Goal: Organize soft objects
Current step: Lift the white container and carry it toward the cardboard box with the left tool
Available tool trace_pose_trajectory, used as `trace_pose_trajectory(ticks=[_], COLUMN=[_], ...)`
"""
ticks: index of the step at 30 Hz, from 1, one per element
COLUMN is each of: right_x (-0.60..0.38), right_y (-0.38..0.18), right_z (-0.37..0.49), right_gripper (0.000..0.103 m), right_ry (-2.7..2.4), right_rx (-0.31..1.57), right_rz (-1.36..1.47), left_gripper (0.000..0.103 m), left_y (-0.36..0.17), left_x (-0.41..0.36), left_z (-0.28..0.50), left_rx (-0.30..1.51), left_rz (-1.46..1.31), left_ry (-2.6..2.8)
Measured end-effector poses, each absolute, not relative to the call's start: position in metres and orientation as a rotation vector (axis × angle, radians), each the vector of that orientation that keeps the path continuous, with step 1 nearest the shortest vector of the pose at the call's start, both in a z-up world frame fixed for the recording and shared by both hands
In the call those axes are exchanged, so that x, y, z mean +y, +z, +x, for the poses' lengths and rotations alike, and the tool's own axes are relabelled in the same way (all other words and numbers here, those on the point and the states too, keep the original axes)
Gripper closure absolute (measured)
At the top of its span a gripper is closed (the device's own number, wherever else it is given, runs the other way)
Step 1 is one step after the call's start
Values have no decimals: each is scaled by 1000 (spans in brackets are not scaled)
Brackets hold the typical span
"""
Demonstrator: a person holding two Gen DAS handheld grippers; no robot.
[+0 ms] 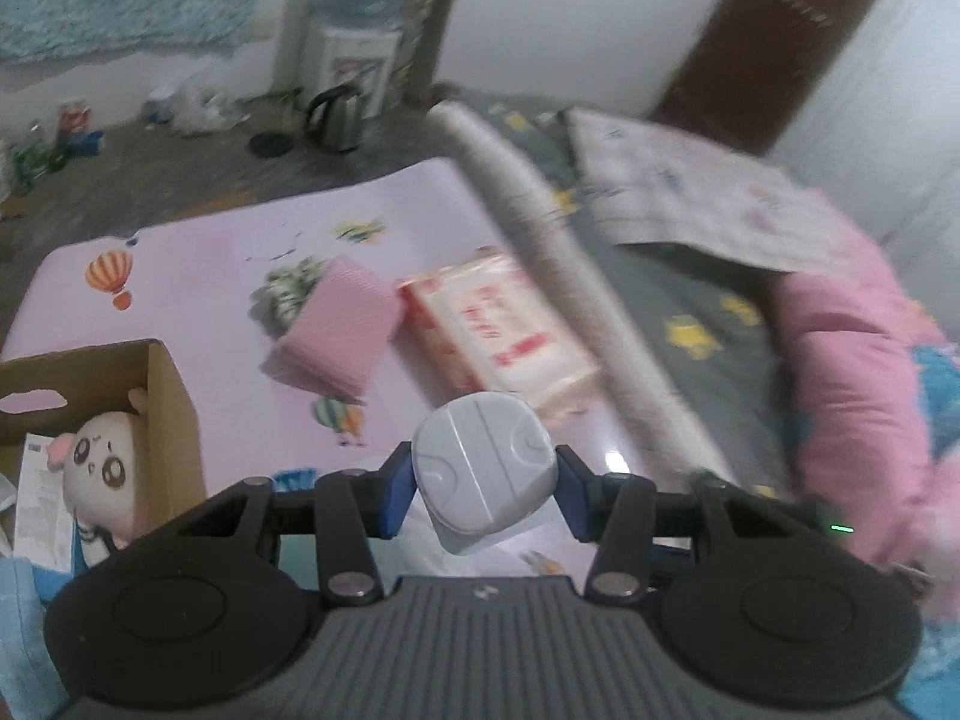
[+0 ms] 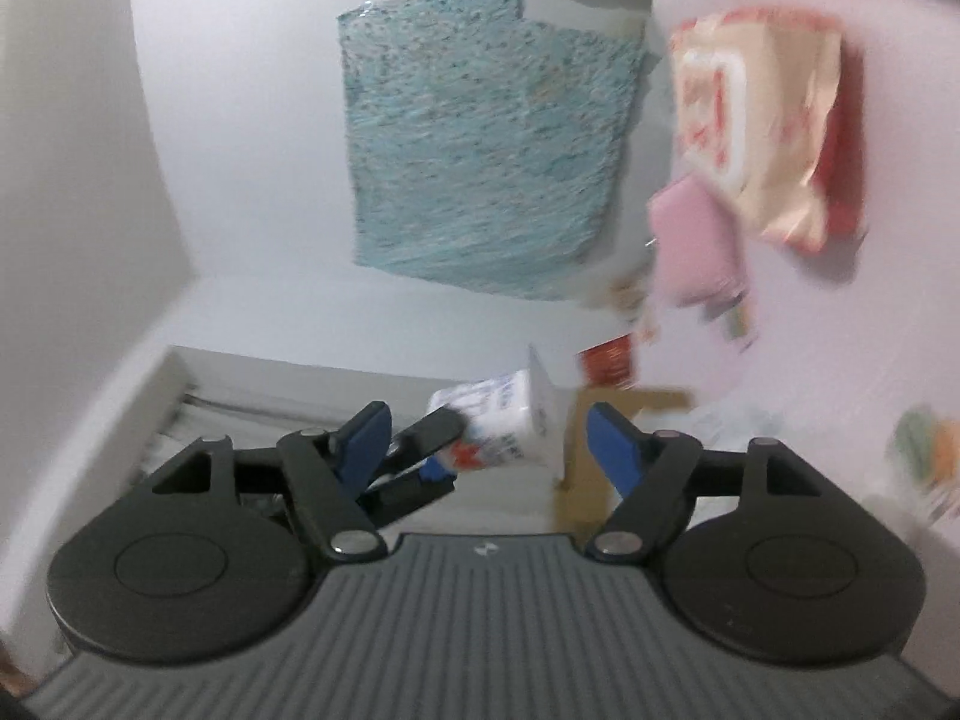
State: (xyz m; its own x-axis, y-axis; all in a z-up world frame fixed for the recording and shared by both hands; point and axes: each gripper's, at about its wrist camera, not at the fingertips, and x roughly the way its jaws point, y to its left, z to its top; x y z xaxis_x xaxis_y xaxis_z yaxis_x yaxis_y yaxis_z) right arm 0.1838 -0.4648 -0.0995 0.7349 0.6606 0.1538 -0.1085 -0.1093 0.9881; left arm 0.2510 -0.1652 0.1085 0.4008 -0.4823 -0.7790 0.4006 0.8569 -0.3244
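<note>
We've got the left tongs (image 1: 485,483) clenched on a grey cube (image 1: 483,471), right tongs (image 2: 486,441) released and empty; next, carry it over into the cardboard box (image 1: 171,402).

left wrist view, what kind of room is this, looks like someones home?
Most likely a lived-in bedroom at home: a bed with a grey patterned sheet and pink quilt, a pink play mat on the floor, and an electric kettle standing by a water dispenser.
</note>
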Motion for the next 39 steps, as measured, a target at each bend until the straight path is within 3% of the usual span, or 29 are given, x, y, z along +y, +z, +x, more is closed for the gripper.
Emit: trace_pose_trajectory(ticks=[7,15,23,27,39], right_x=[-407,-353,-328,-310,-230], right_y=[-98,-86,-68,-60,-39], right_z=[175,153,131,127,160], right_gripper=[21,20,27,38,40], right_ry=[918,1098,1150,1132,1028], right_rx=[431,431,492,562,791], right_rz=[1744,1846,1806,1762,1611], left_gripper=[54,54,55,55,55], left_y=[146,146,141,134,96], left_x=[-134,-95,-48,-26,68], left_z=[179,119,81,70,67], left_rx=[917,879,804,775,740], left_rz=[-228,-365,-484,-526,-718], left_ry=[-642,-675,-690,-675,-559])
